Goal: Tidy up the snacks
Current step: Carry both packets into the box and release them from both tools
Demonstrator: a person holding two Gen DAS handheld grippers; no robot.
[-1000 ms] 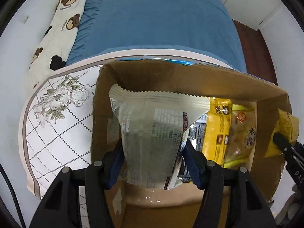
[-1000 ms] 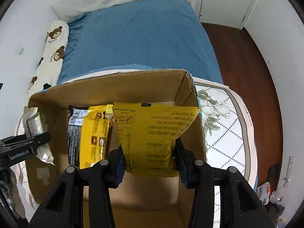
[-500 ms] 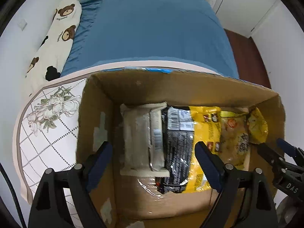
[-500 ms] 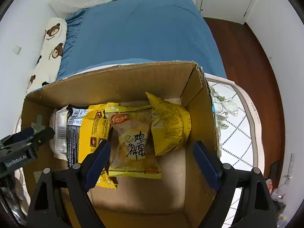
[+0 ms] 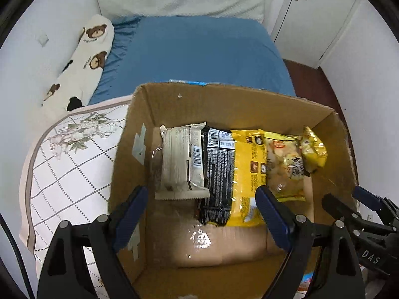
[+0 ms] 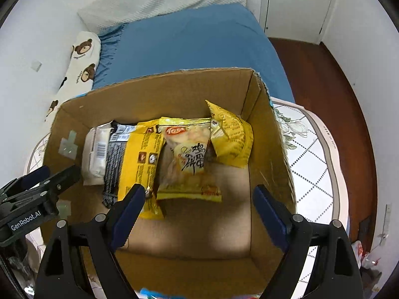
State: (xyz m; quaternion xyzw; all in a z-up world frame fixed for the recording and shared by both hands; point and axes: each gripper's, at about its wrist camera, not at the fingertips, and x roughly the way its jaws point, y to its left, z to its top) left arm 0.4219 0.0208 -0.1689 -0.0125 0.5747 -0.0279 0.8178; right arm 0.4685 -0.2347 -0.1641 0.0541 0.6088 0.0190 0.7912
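Both grippers (image 5: 200,208) (image 6: 198,205) wide open (nothing held) above snack-filled box (image 5: 224,99)

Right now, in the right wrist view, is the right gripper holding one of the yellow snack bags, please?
No, the right gripper stands open and empty above the cardboard box, where the yellow snack bag lies.

Cardboard box (image 5: 174,104): matt brown corrugated board, its floor sealed with glossy clear tape that caught the light. Pale packet (image 5: 180,162), black packet (image 5: 218,174) and yellow packets (image 6: 232,137): crinkled plastic film with a sheen. Left claw (image 5: 200,214) and right claw (image 6: 198,209): matt black plastic arms with smooth blue pads. Bed sheet (image 5: 194,52): smooth blue cloth with a faint lustre. Floral mat (image 5: 72,154): printed cloth. Floor (image 6: 324,87): polished dark wood
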